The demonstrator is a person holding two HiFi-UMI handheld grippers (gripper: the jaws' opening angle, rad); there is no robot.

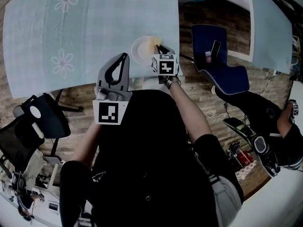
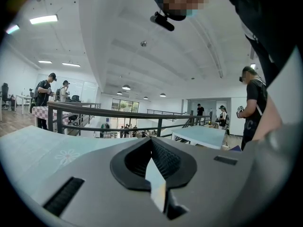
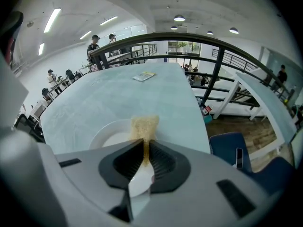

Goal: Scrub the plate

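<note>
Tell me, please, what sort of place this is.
Probably a large open-plan office or workshop hall, perhaps a mezzanine: a metal railing runs beyond the table, strip lights shine overhead, and other people stand around.

Plate (image 3: 110, 137) looks like smooth white glazed ceramic, a bit shiny. The sponge (image 3: 144, 126) on it is yellowish, rough and porous. The left gripper (image 2: 151, 143) and right gripper (image 3: 144, 145) both read as matt grey plastic, with black ribbed rubbery-looking pads (image 3: 163, 161). The table (image 1: 94, 27) wears a pale blue matt cloth with printed flowers, the floor (image 1: 203, 91) is wood plank, the railing (image 3: 215, 74) dark painted metal, the chair (image 1: 227, 74) navy fabric
</note>
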